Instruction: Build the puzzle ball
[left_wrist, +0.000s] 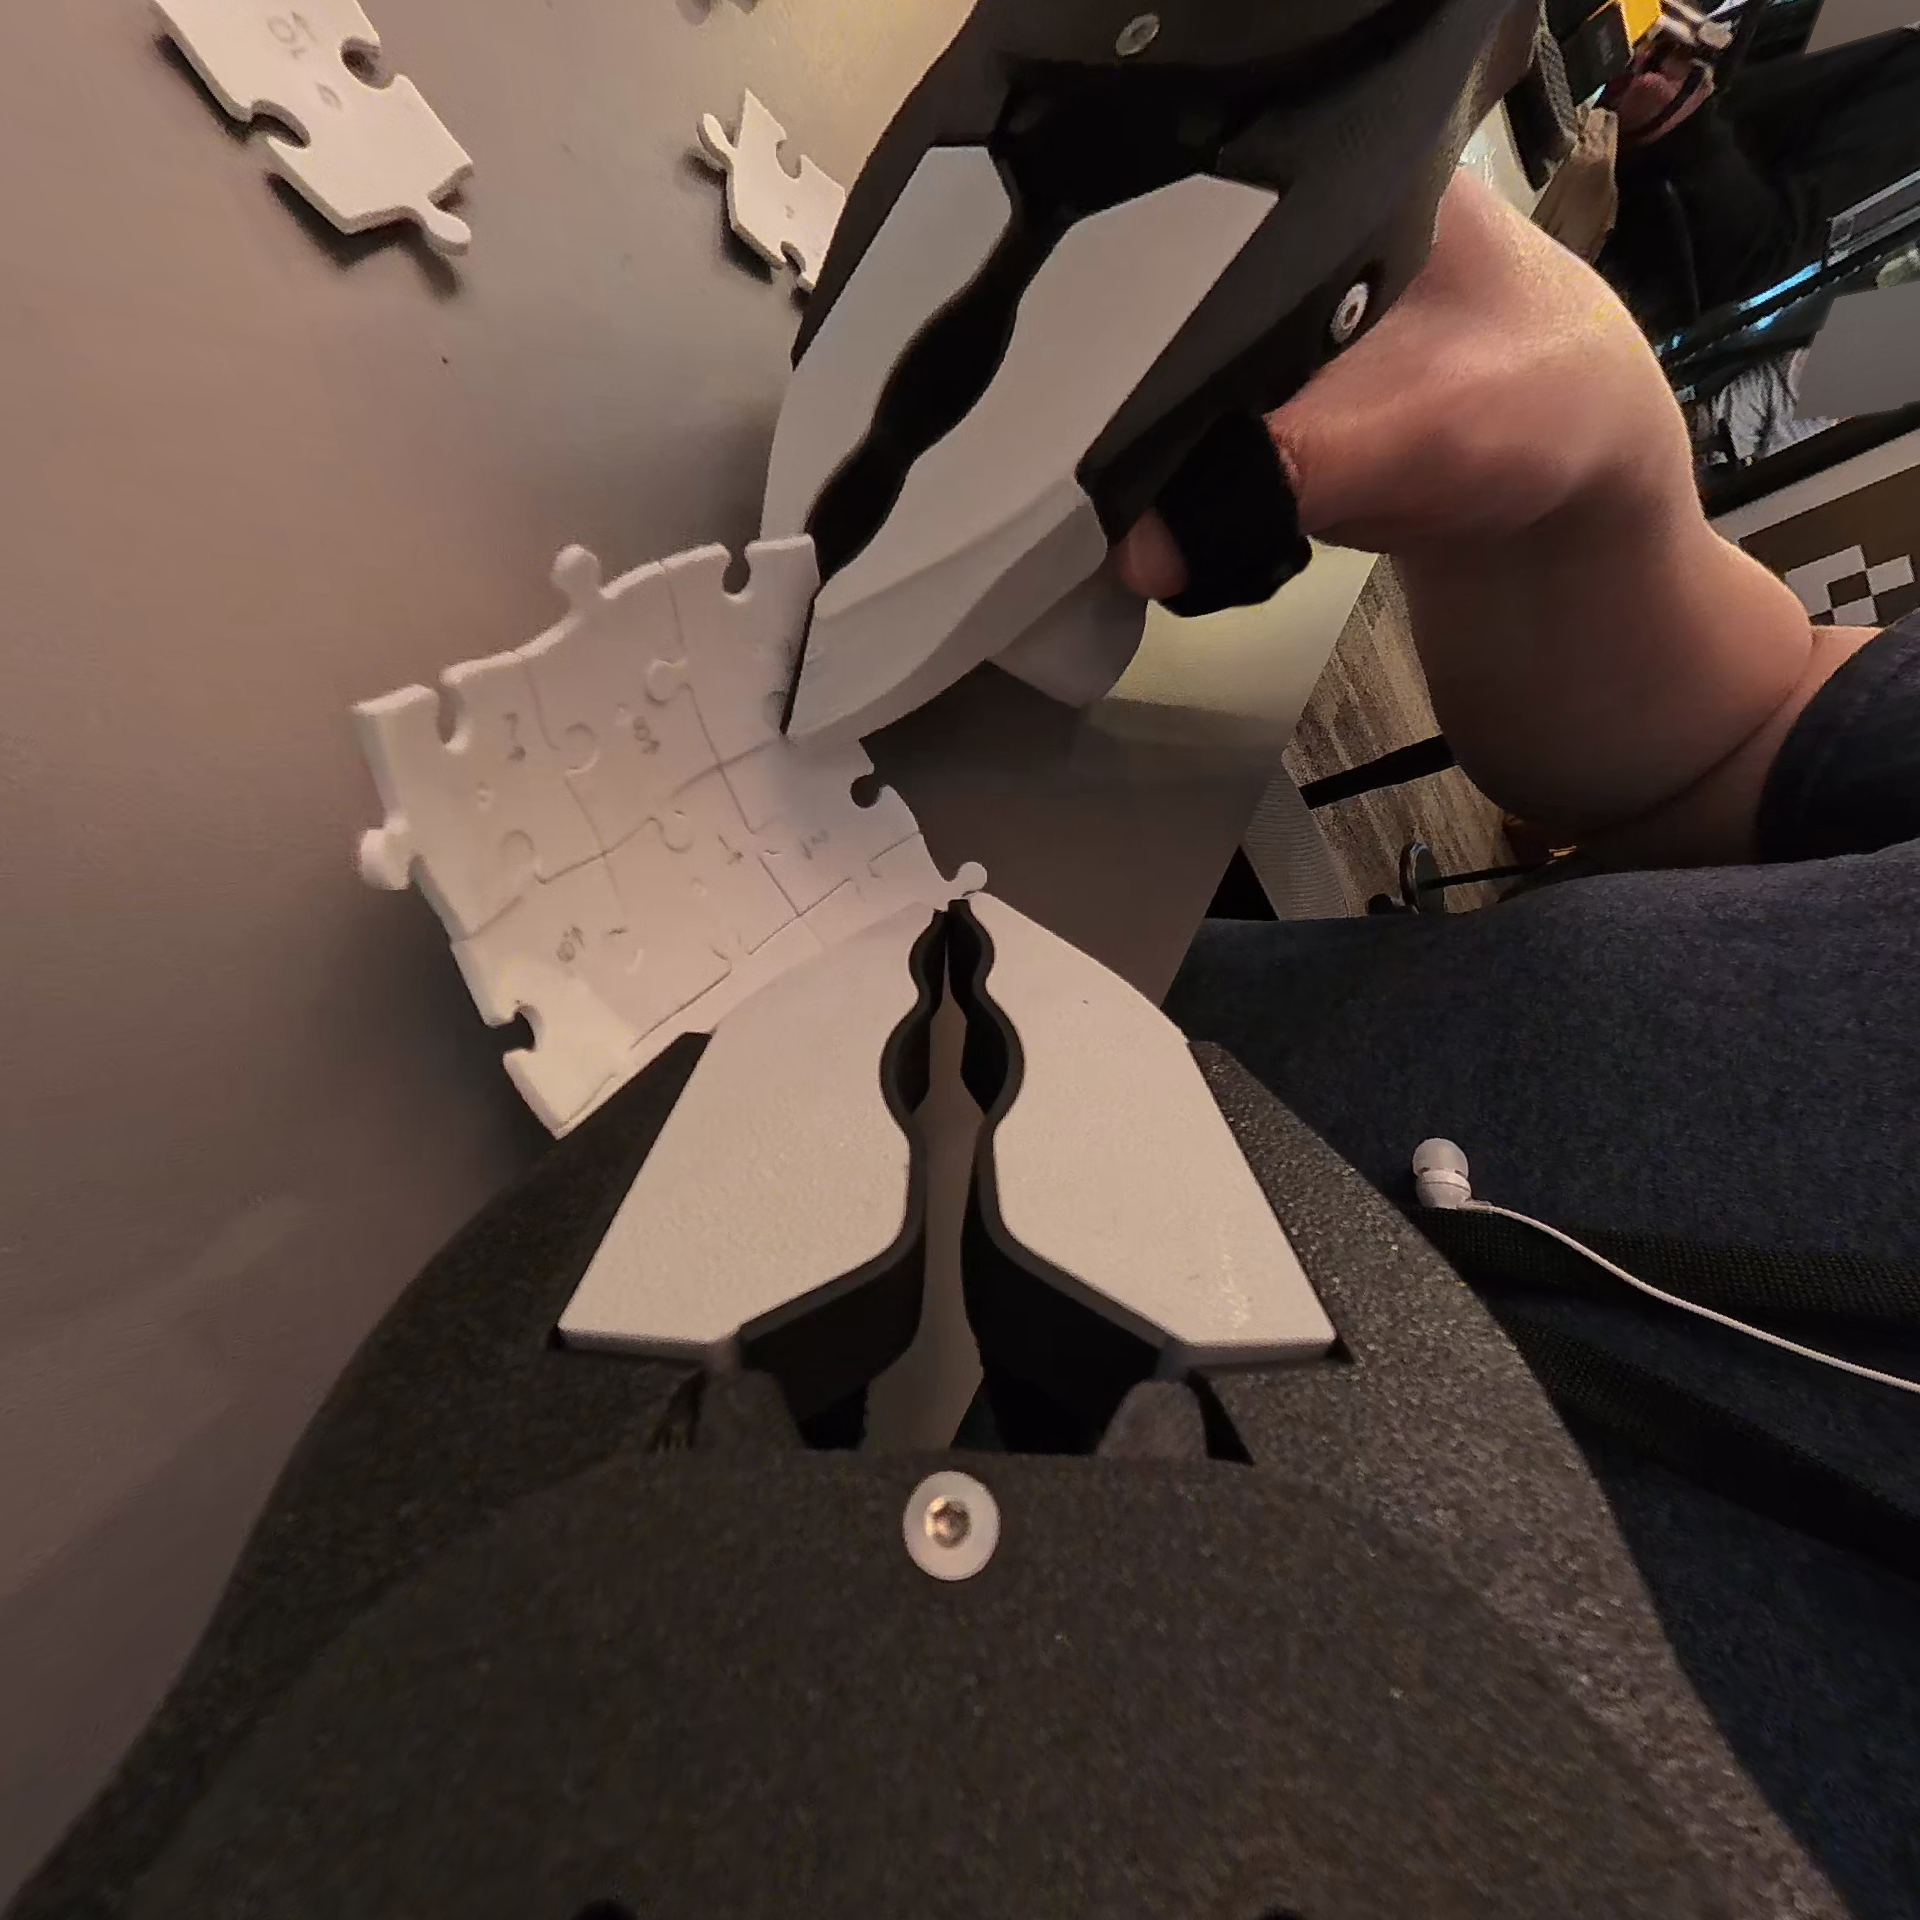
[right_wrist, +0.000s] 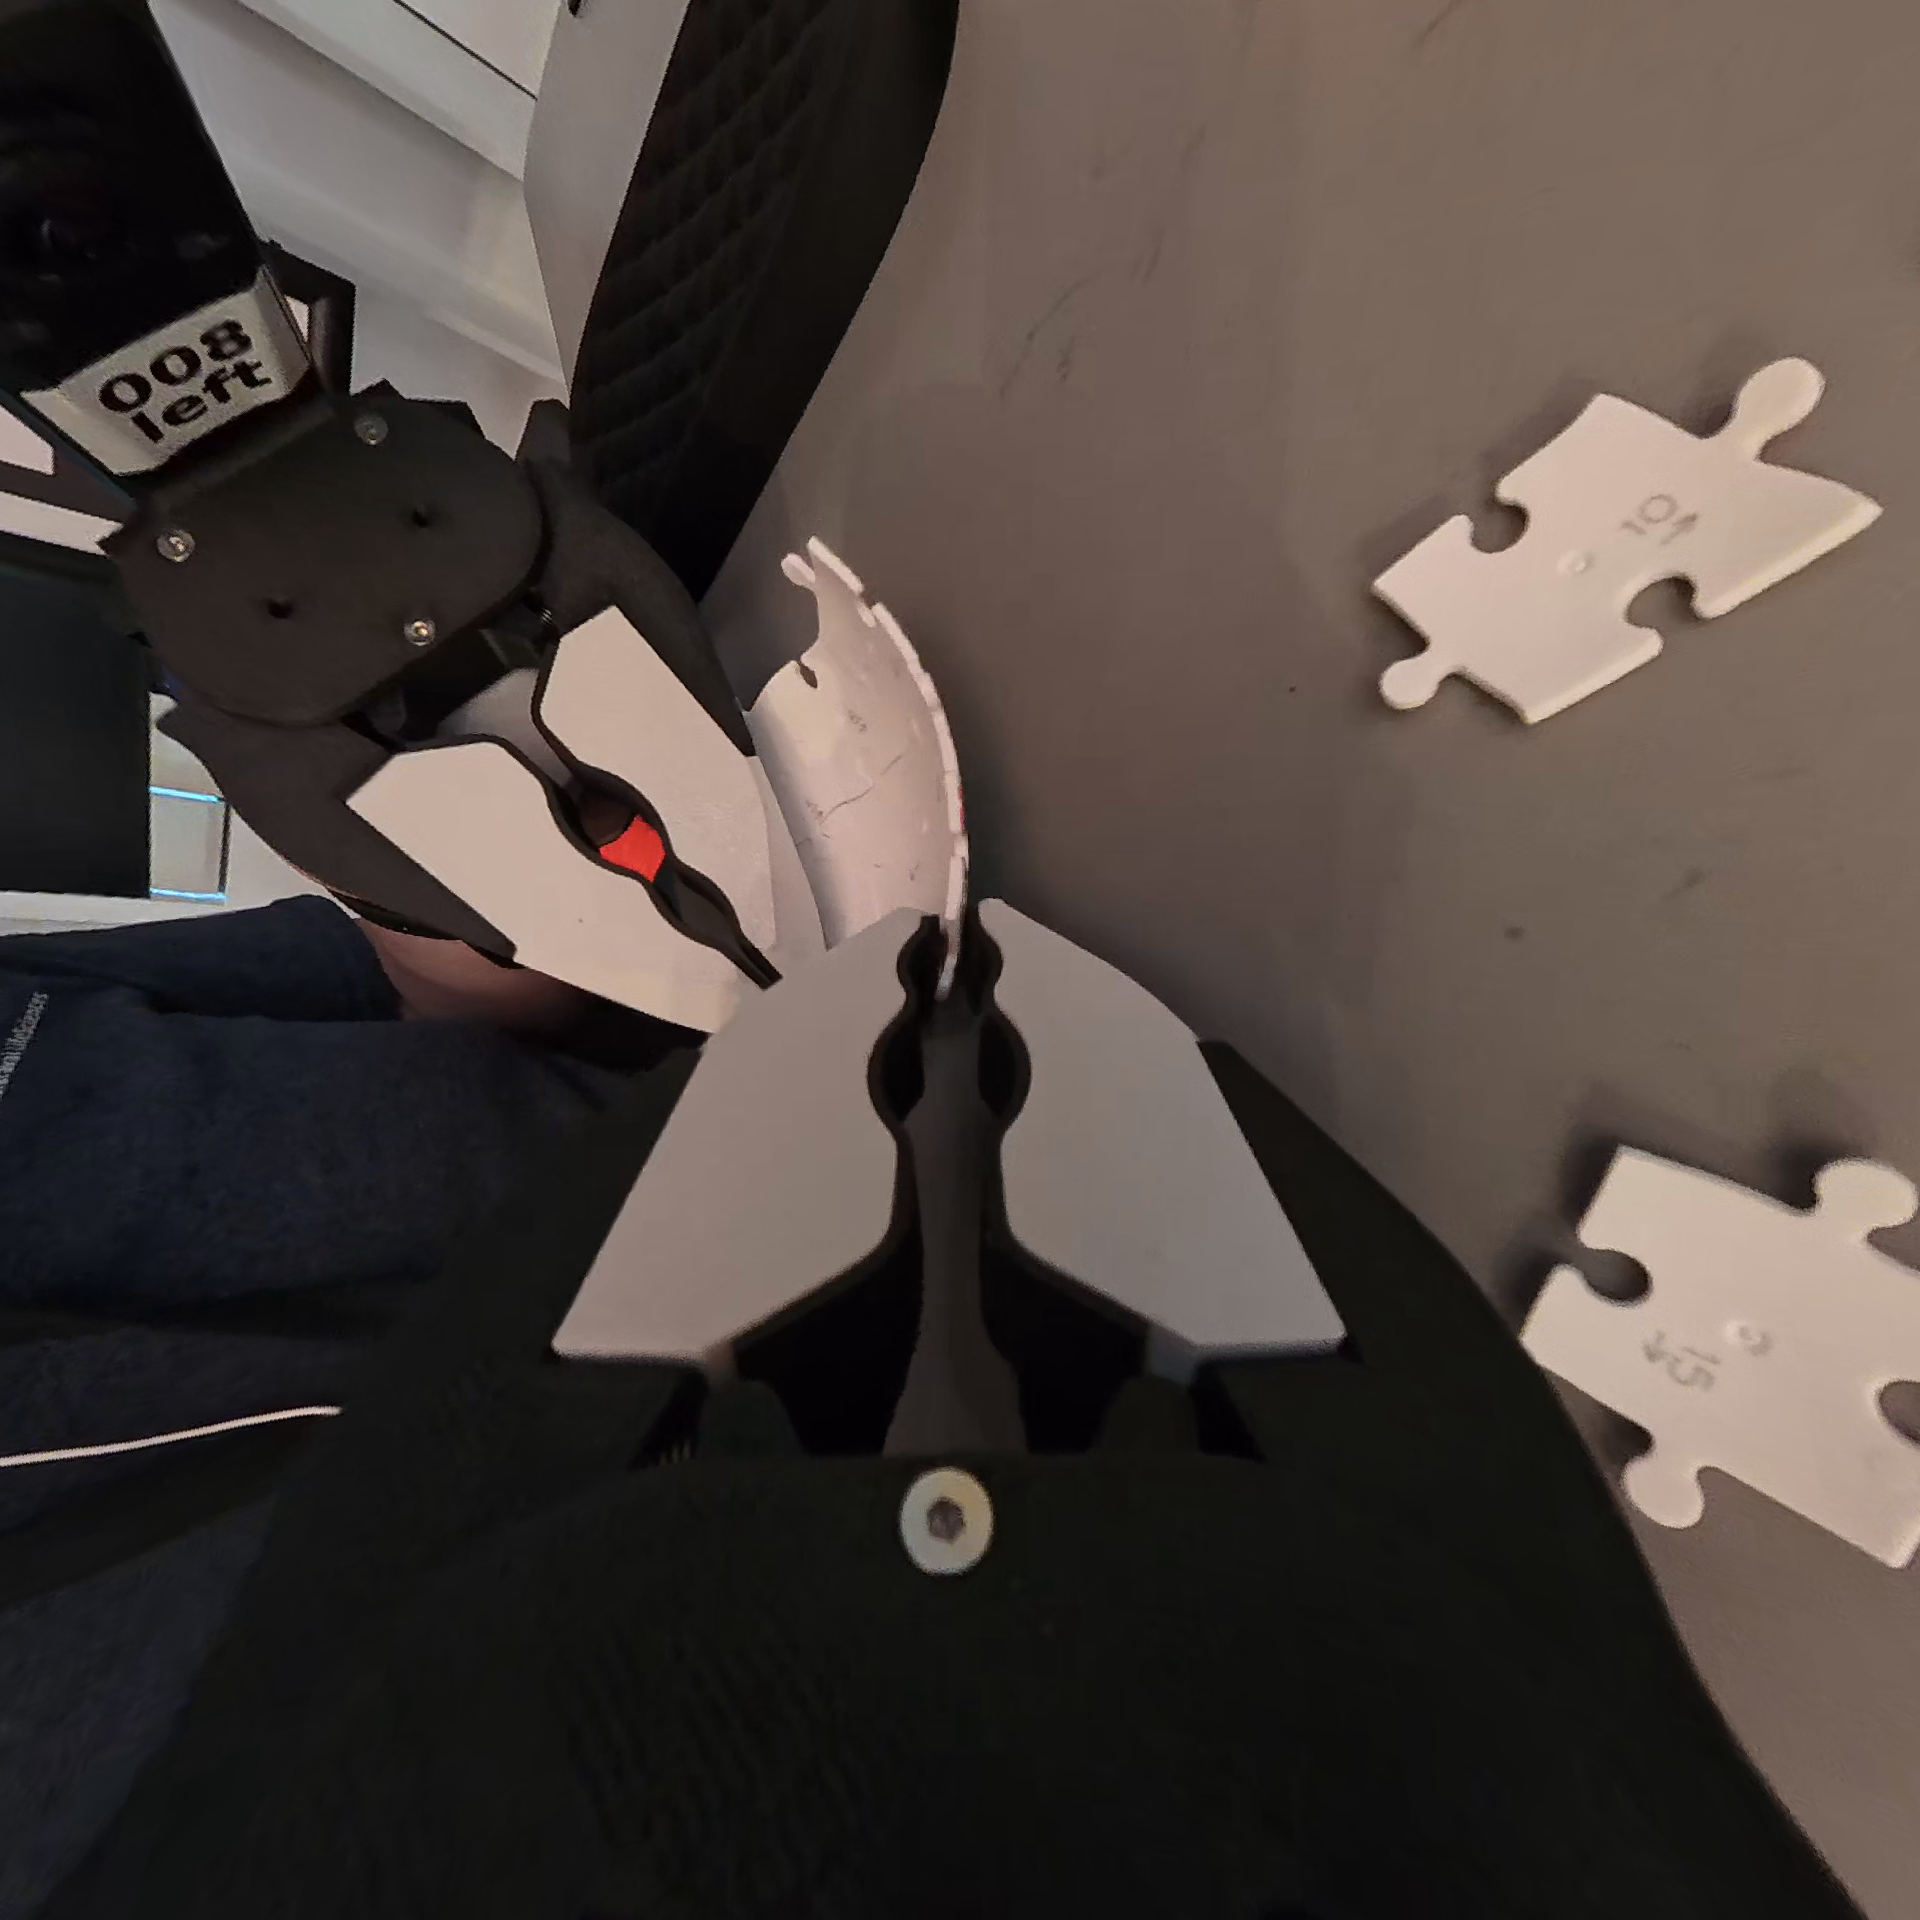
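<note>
Grippers both pinch one curved panel (left_wrist: 665, 831) of joined white pieces, held up off the grey table (left_wrist: 208, 623): your left gripper (left_wrist: 951, 909) nips its lower corner, your right gripper (right_wrist: 951, 935) clamps another edge. Two loose pieces (right_wrist: 1621, 551) lie flat on the table, well apart.

Left gripper (left_wrist: 951, 914): clamped on curved white puzzle panel (left_wrist: 644, 831) at its edge.
Right gripper (left_wrist: 805, 634): pinching panel's upper corner.
Loose puzzle pieces (left_wrist: 322, 114): lying on grey table (left_wrist: 208, 520).
</note>
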